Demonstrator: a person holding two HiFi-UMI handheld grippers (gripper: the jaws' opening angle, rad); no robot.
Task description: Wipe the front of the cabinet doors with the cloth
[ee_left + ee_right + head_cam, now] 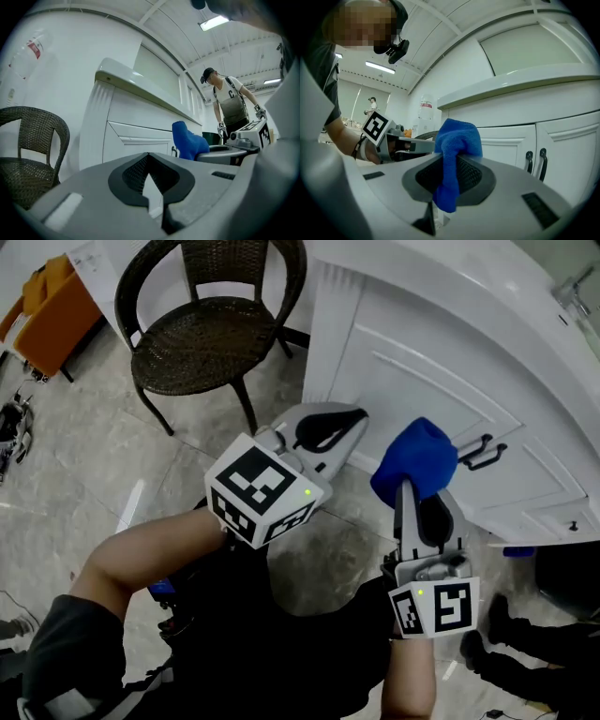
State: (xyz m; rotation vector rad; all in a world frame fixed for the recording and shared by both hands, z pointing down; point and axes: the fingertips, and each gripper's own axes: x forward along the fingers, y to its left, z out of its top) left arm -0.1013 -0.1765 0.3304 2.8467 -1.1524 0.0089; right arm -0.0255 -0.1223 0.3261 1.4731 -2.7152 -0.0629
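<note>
Right gripper (418,491) grips the cloth (415,460), door (441,371) at one o'clock seemingly unwiped; left gripper (352,427) closed, empty.

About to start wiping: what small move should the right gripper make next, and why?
Probably ease the right gripper forward until the blue cloth presses the cabinet door: its fingers grip the cloth, which seems just short of it.
</note>
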